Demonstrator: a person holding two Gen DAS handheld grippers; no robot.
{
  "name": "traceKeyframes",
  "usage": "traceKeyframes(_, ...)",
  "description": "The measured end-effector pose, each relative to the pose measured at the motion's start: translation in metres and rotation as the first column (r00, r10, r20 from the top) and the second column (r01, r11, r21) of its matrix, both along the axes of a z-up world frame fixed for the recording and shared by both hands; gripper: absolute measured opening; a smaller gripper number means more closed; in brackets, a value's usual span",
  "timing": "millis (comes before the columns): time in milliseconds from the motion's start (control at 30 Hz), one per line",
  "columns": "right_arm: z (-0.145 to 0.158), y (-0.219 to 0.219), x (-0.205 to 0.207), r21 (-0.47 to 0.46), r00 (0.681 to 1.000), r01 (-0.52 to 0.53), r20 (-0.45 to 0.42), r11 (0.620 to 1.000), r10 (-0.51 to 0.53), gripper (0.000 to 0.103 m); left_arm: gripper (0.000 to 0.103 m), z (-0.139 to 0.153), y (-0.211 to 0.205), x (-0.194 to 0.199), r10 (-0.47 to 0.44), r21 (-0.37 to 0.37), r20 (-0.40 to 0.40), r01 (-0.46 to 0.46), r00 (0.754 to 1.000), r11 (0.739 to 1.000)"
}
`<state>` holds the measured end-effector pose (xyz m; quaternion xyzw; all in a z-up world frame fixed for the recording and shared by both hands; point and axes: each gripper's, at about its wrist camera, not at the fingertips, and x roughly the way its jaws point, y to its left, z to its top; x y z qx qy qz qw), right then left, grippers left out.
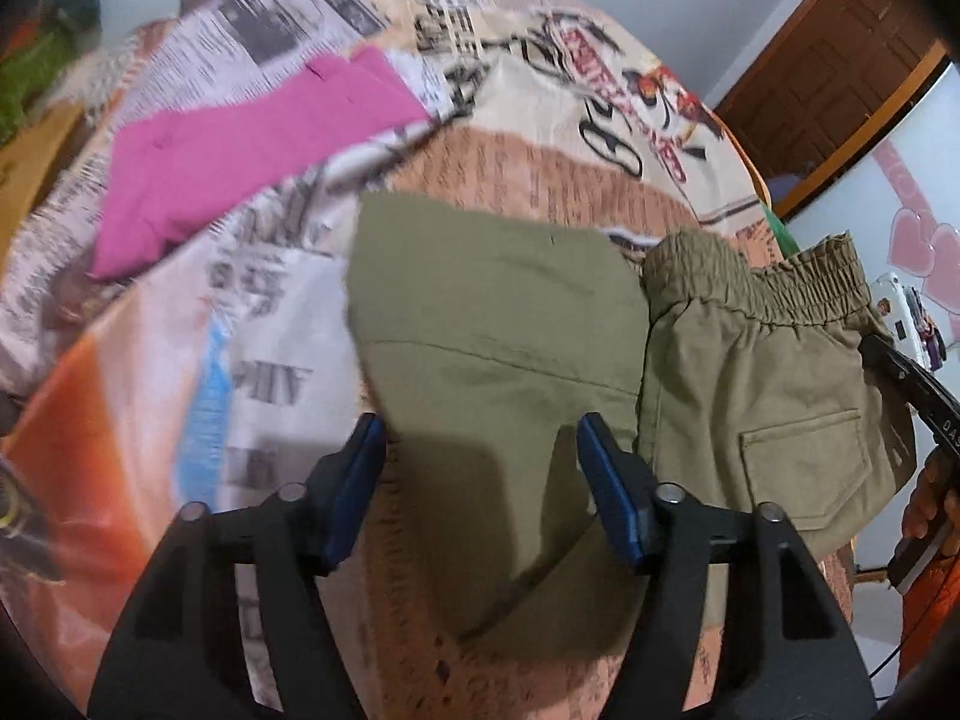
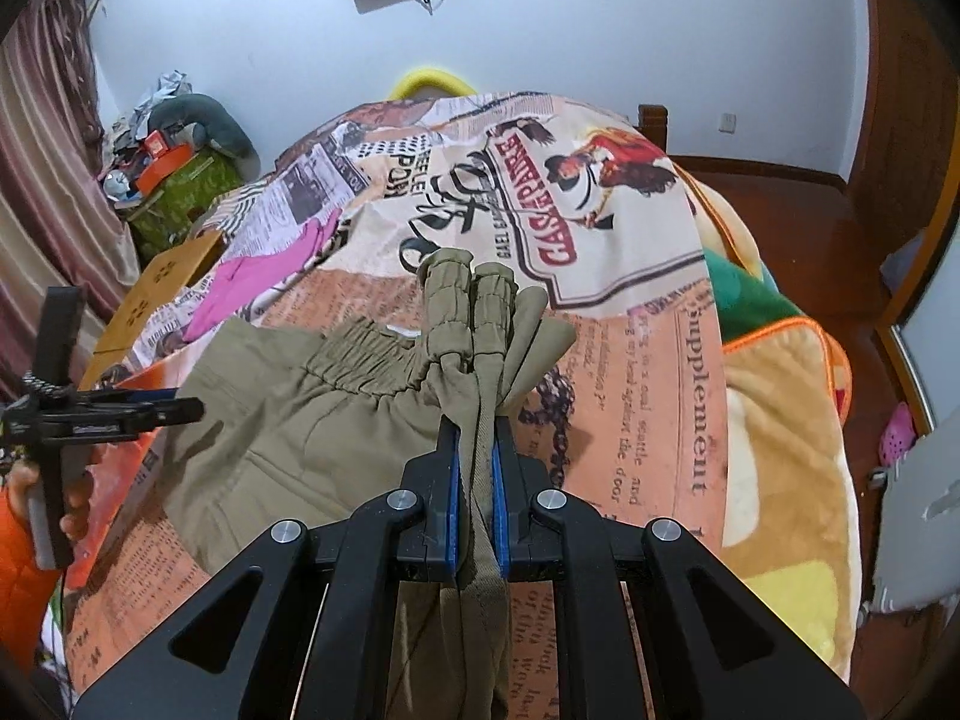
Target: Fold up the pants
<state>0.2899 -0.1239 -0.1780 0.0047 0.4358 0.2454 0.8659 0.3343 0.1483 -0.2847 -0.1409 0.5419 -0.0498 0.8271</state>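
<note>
Olive-green pants (image 1: 510, 324) lie partly folded on a bed covered with a newspaper-print sheet (image 1: 288, 312). Their elastic waistband (image 1: 768, 276) and back pocket (image 1: 804, 468) are lifted at the right. My left gripper (image 1: 480, 438) is open and empty, hovering just above the flat part of the pants. My right gripper (image 2: 477, 432) is shut on the bunched waistband end of the pants (image 2: 474, 324), holding it above the bed. The right gripper also shows at the right edge of the left wrist view (image 1: 900, 372), the left gripper at the left of the right wrist view (image 2: 180, 408).
A folded pink garment (image 1: 240, 156) lies on the sheet beyond the pants. A plush yellow and green blanket (image 2: 780, 408) covers the bed's right side. A cluttered green box (image 2: 180, 192) and a curtain (image 2: 48, 180) stand at the far left.
</note>
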Motion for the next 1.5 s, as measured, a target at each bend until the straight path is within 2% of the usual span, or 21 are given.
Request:
traceKeyframes(67, -0.003, -0.003, 0.001, 0.006, 1.0, 0.001, -0.007, 1.0, -0.001, 0.008, 0.06, -0.007, -0.003, 0.004, -0.012, -0.024, -0.015, 0.011, 1.0, 1.0)
traceKeyframes(133, -0.007, -0.004, 0.002, 0.006, 1.0, 0.002, -0.014, 1.0, -0.002, 0.008, 0.051, -0.005, -0.006, 0.005, -0.018, -0.021, -0.001, 0.018, 1.0, 1.0)
traceKeyframes(200, -0.009, -0.005, 0.002, 0.005, 1.0, 0.002, -0.017, 1.0, -0.002, 0.008, 0.021, -0.003, -0.007, 0.008, -0.02, -0.054, -0.004, 0.02, 1.0, 0.998)
traceKeyframes(233, -0.01, -0.006, 0.002, 0.006, 1.0, 0.002, -0.018, 1.0, -0.002, 0.008, 0.017, -0.001, -0.008, 0.009, -0.029, -0.07, -0.005, 0.029, 1.0, 0.997)
traceKeyframes(300, -0.011, -0.006, 0.002, 0.009, 1.0, 0.006, -0.019, 1.0, -0.006, 0.008, 0.007, 0.005, -0.014, 0.01, -0.039, -0.017, 0.007, 0.039, 0.999, 0.999)
traceKeyframes(433, -0.007, -0.004, 0.0, 0.011, 1.0, 0.008, -0.004, 1.0, -0.008, 0.008, 0.003, 0.023, -0.027, 0.005, -0.037, 0.083, 0.056, 0.032, 0.998, 0.996)
traceKeyframes(567, 0.006, 0.001, 0.0, 0.021, 1.0, -0.01, 0.022, 1.0, 0.009, 0.008, 0.002, 0.05, -0.028, -0.004, -0.02, 0.051, 0.147, 0.012, 0.989, 0.999)
traceKeyframes(767, 0.032, 0.025, 0.001, 0.022, 0.995, -0.053, 0.091, 0.998, 0.051, 0.008, 0.002, 0.088, -0.019, -0.007, -0.008, 0.111, 0.226, -0.018, 0.974, 0.994)
traceKeyframes(867, 0.045, 0.042, 0.007, 0.031, 0.99, -0.074, 0.126, 0.997, 0.07, 0.008, 0.002, 0.106, -0.002, -0.008, 0.019, 0.135, 0.26, -0.055, 0.966, 0.989)
traceKeyframes(967, 0.056, 0.062, 0.016, 0.032, 0.983, -0.098, 0.161, 0.995, 0.092, 0.008, 0.002, 0.122, 0.023, -0.008, 0.063, 0.129, 0.299, -0.106, 0.952, 0.986)
traceKeyframes(1167, 0.072, 0.119, 0.045, 0.038, 0.966, -0.152, 0.218, 0.988, 0.14, 0.008, 0.002, 0.148, 0.085, 0.001, 0.16, 0.123, 0.381, -0.221, 0.911, 0.968)
traceKeyframes(1333, 0.078, 0.169, 0.067, 0.047, 0.951, -0.187, 0.259, 0.981, 0.169, 0.008, 0.002, 0.153, 0.133, 0.017, 0.221, 0.133, 0.403, -0.296, 0.888, 0.946)
traceKeyframes(1500, 0.073, 0.207, 0.09, 0.044, 0.944, -0.206, 0.273, 0.977, 0.187, 0.008, 0.002, 0.141, 0.168, 0.036, 0.259, 0.135, 0.402, -0.337, 0.878, 0.932)
